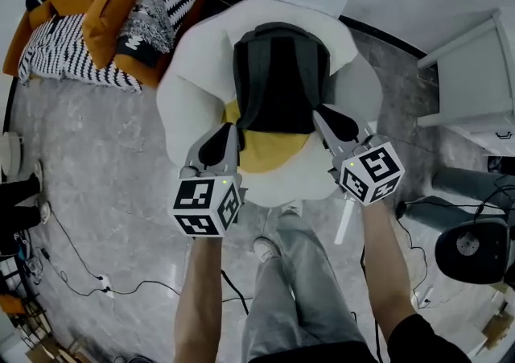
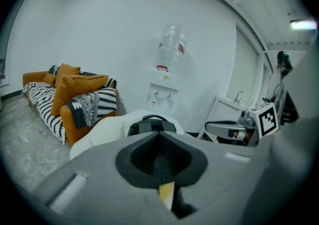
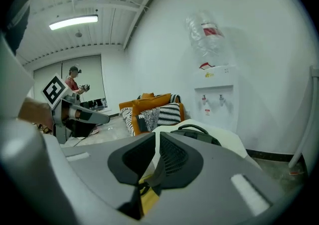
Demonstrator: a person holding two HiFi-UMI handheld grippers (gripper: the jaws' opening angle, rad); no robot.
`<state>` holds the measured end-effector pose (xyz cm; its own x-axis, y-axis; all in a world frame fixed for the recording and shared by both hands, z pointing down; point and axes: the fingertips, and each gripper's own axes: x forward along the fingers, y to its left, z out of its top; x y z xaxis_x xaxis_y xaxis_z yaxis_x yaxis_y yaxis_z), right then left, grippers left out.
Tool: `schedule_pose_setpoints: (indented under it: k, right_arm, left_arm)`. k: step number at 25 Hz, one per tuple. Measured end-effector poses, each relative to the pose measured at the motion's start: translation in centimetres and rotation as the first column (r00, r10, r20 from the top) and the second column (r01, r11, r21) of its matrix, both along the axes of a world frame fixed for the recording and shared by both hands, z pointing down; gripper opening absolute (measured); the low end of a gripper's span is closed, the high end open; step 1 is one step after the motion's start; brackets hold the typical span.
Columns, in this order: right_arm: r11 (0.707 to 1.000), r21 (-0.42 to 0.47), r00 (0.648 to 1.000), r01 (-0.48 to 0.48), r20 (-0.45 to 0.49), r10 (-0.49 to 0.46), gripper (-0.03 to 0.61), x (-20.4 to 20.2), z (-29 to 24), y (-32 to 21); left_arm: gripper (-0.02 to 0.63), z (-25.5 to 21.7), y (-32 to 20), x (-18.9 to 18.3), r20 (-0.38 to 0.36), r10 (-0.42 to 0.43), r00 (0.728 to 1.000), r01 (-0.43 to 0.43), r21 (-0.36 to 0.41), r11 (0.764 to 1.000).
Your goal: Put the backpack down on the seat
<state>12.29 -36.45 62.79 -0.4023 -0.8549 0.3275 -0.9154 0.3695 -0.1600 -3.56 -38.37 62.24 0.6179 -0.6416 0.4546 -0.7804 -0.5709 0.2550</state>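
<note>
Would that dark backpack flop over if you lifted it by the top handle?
Probably a bit floppy: the backpack looks like soft fabric. It stands leaning against the back of the white chair, so a push might tip it.

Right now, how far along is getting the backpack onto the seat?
Mostly done, it seems: the backpack stands on the white armchair, on its yellow seat cushion, leaning against the backrest. In hand: the left gripper and right gripper are at its lower corners, jaws shut; a dark strap looks pinched in the right one. Left to do: let go and pull the grippers away.
</note>
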Motion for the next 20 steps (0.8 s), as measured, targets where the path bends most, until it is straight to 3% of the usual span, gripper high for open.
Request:
schedule_pose_setpoints:
  k: [5,20]
  right_arm:
    - [0.999,0.051,1.000,0.001,-0.009,0.000,0.021,-2.0,-5.4,2.0]
    - [0.989,0.145,0.997,-0.022,0.080,0.011,0.008,-5.7,-21.5,7.5]
  left_arm:
    - [0.000,-4.8,2.8,-1.6,-0.018,-0.023,1.000,0.023,0.017,1.000]
    - [0.000,-21.2,7.3,-4.2,-0.084,-0.052,0.995,0.064,0.140,0.988]
